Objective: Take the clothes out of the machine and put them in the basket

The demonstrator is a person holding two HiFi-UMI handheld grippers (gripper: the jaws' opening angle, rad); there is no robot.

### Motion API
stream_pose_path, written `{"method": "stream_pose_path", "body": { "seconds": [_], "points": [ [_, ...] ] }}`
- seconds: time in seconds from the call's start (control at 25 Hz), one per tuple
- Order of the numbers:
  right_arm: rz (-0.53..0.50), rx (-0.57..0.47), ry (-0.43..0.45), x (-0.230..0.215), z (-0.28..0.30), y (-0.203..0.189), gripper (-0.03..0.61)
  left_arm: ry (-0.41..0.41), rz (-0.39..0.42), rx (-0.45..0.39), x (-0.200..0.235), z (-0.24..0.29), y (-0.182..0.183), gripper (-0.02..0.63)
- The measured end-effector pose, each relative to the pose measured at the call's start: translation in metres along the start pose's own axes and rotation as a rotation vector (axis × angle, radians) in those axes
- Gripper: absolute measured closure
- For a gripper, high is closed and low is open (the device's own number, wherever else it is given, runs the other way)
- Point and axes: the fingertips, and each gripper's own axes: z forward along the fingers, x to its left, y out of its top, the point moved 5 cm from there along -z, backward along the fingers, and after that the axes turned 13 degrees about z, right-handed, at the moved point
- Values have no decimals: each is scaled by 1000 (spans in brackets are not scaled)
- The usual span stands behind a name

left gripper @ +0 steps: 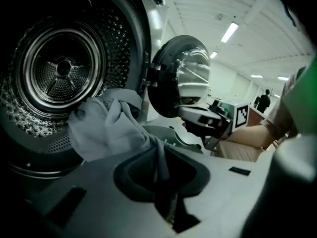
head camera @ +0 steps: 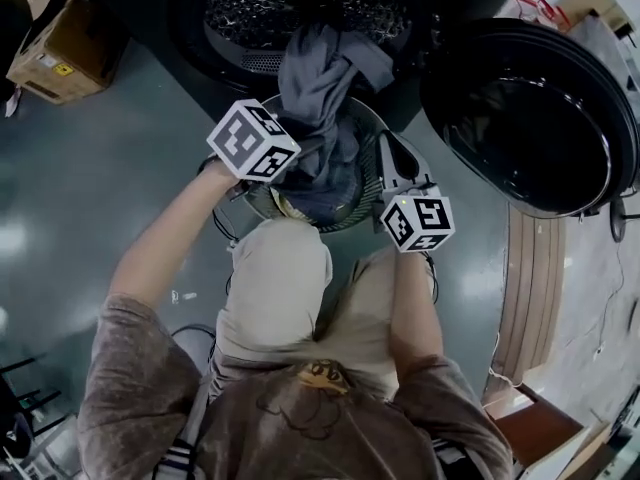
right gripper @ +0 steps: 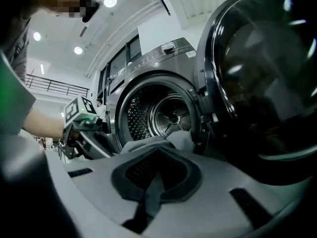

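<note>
Pulling the grey garment (head camera: 322, 98), draped from drum (head camera: 300, 13) to basket (head camera: 358, 213), with our left claw (left gripper: 161, 175) clenched on it and right claw (right gripper: 148, 190) clamping the basket rim, we risk snagging it on the drum lip.

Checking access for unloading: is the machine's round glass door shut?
No, the round dark glass door stands swung open beside the perforated steel drum.

The floor (head camera: 80, 188) is glossy grey-green and mirrors the lamps. A cardboard box (head camera: 55, 43) sits at upper left, and wooden boards (head camera: 535, 288) lie at right. Strip lights (left gripper: 230, 32) cross the white ceiling (left gripper: 198, 4), and a railing (right gripper: 54, 86) lines an upper level.
</note>
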Motion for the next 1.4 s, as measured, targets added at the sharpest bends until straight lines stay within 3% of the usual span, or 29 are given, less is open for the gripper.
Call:
{"method": "stream_pose_path", "body": {
  "seconds": [0.12,0.2,0.4,0.68,0.84,1.04,1.28,1.36,1.4],
  "points": [
    [5,-6,8,2,-1,2,580,-62,32,15,-30,-1,-3,558],
    [5,-8,13,3,-2,3,580,-52,58,12,-35,-2,-2,547],
    [-1,-10,15,7,-4,3,580,89,58,-48,-2,-10,3,337],
    [-13,1,8,11,-3,1,580,359,35,-107,100,2,21,236],
    [-35,11,3,12,-1,1,580,404,-14,-134,149,21,33,187],
    [-36,22,-25,7,-1,-2,580,392,-96,-73,190,45,33,166],
    [-38,21,-42,4,-1,-1,580,323,-182,-57,200,72,19,167],
    [-38,18,-46,3,-1,1,580,323,-178,-60,199,72,19,208],
    [-38,17,-47,2,-1,1,580,325,-171,-57,198,71,20,260]
  ]
}}
